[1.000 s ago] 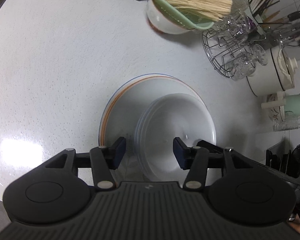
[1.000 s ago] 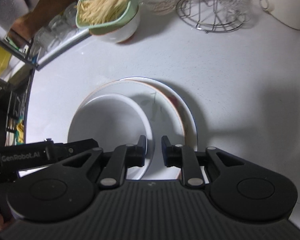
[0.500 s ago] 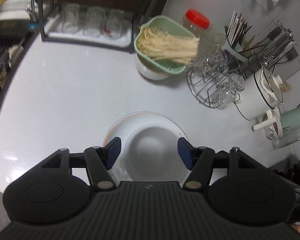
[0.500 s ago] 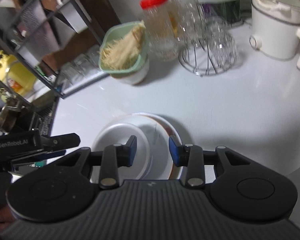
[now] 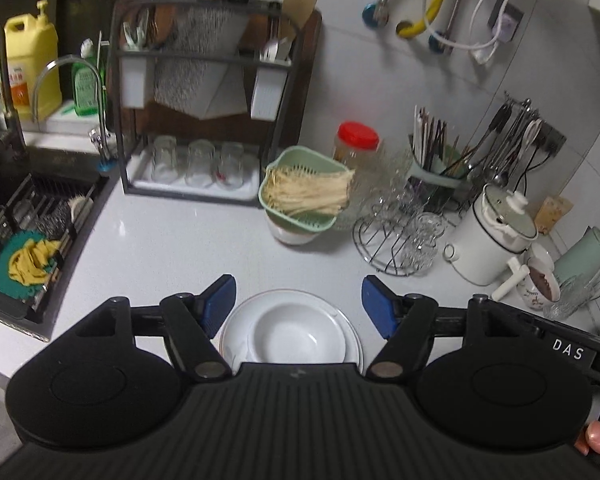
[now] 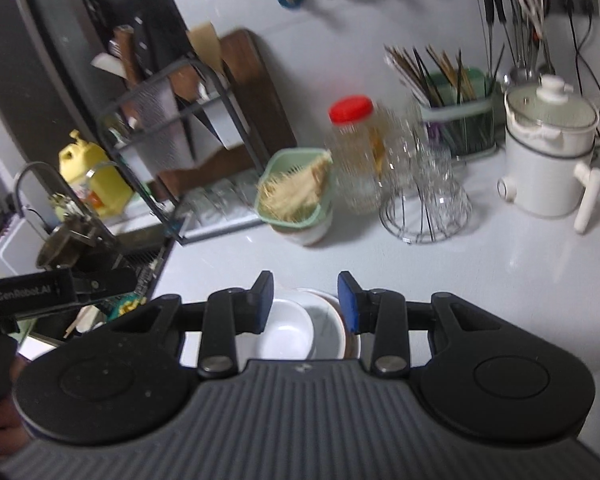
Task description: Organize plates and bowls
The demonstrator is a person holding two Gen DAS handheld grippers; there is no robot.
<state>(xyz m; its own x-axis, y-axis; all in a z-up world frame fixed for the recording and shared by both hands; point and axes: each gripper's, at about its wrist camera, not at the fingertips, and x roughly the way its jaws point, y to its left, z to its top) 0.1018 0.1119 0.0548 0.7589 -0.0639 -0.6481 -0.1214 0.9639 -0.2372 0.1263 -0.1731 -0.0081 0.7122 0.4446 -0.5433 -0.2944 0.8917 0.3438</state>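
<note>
A white bowl (image 5: 296,334) rests inside a larger plate (image 5: 350,334) with an orange rim on the white counter, low in both wrist views. My left gripper (image 5: 298,300) hangs well above the stack, its jaws opening wide with nothing between them. My right gripper (image 6: 306,300) is also raised above the bowl (image 6: 286,334) and plate (image 6: 334,330), jaws parted, holding nothing. Both blue-padded pairs of fingers frame the dishes from above without touching them.
A green colander of noodles on a white bowl (image 5: 304,200) stands behind the stack. A black dish rack (image 5: 204,120) with upturned glasses is at the back left, a sink (image 5: 28,232) at far left. A wire glass stand (image 5: 400,236), red-lidded jar (image 5: 356,144) and white pot (image 5: 492,236) fill the right.
Both grippers have risen and tilted up away from the stacked bowl and plate, which now look small and low. The jaws of both have spread wider.
</note>
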